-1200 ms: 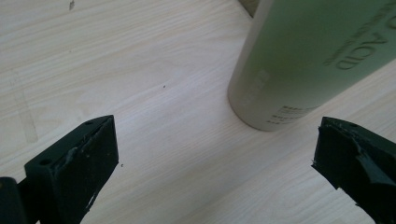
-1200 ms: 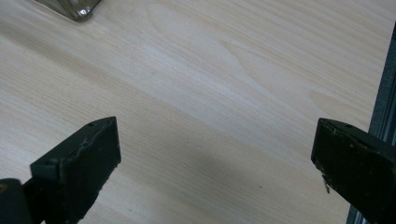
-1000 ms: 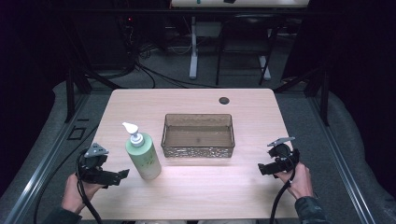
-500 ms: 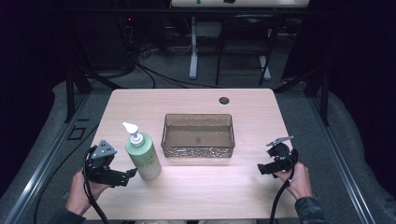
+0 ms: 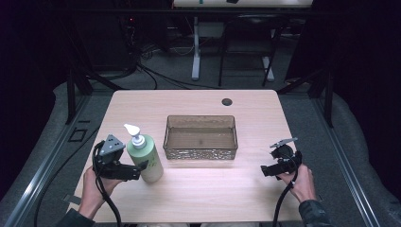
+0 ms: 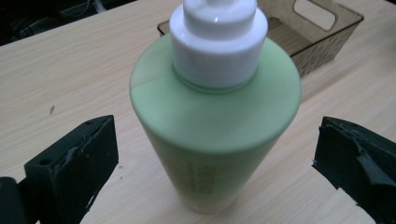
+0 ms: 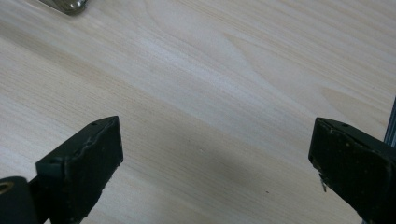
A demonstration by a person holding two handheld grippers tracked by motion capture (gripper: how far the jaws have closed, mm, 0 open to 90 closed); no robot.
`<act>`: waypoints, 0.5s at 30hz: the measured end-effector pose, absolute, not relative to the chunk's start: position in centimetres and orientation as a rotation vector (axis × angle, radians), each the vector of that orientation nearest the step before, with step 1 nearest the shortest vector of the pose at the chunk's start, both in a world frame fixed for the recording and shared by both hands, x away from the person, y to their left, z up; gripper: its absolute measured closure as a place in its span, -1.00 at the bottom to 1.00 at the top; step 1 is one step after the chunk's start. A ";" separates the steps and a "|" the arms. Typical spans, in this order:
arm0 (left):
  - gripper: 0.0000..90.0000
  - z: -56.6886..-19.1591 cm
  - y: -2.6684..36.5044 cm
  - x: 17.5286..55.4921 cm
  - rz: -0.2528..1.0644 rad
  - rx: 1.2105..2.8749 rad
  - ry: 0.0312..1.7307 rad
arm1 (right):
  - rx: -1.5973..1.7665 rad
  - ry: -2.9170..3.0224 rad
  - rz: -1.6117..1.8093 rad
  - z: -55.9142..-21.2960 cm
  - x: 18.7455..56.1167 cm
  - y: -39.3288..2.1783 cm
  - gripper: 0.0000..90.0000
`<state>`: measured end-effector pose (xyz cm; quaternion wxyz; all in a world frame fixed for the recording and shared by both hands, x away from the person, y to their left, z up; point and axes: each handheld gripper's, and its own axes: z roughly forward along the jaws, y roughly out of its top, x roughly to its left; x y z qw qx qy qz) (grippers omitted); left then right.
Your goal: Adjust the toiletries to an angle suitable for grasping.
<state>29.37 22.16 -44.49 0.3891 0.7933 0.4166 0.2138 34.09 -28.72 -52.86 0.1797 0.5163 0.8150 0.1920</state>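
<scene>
A green pump bottle (image 5: 145, 157) with a white pump top stands upright on the wooden table, left of a clear brown tray (image 5: 200, 138). My left gripper (image 5: 137, 171) is open right at the bottle's left side. In the left gripper view the bottle (image 6: 215, 126) stands between the two spread jaws, and neither pad touches it. My right gripper (image 5: 265, 170) is held low over the table's right front part, open, with bare wood (image 7: 210, 102) between its jaws.
The tray (image 6: 317, 42) is empty and sits mid-table, just right of the bottle. A small black round hole (image 5: 227, 101) marks the far side of the table. Cables and desk legs stand on the floor beyond the table.
My left gripper has moved right, from the table's left edge up to the bottle, so the bottle is now between its jaws. The right gripper has barely moved.
</scene>
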 end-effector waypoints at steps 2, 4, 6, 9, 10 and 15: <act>-1.00 -44.5 21.9 29.5 0.554 2.000 1.067 | 1.455 2.298 0.549 -52.8 34.1 -28.7 -0.93; -0.99 -44.6 21.6 29.7 0.565 1.993 1.071 | 1.457 2.301 0.547 -52.9 34.1 -28.7 -0.93; -0.93 -44.6 21.3 29.8 0.575 1.981 1.078 | 1.458 2.302 0.547 -52.9 34.1 -28.7 -0.93; -0.74 -44.6 21.4 29.9 0.584 1.979 1.077 | 1.458 2.300 0.547 -52.9 34.1 -28.7 -0.93; -0.73 -44.7 21.4 30.0 0.578 1.972 1.077 | 1.460 2.299 0.548 -52.9 34.1 -28.8 -0.93; -0.73 -44.7 21.4 30.3 0.578 2.005 1.049 | 1.469 2.302 0.557 -52.9 34.1 -28.9 -0.93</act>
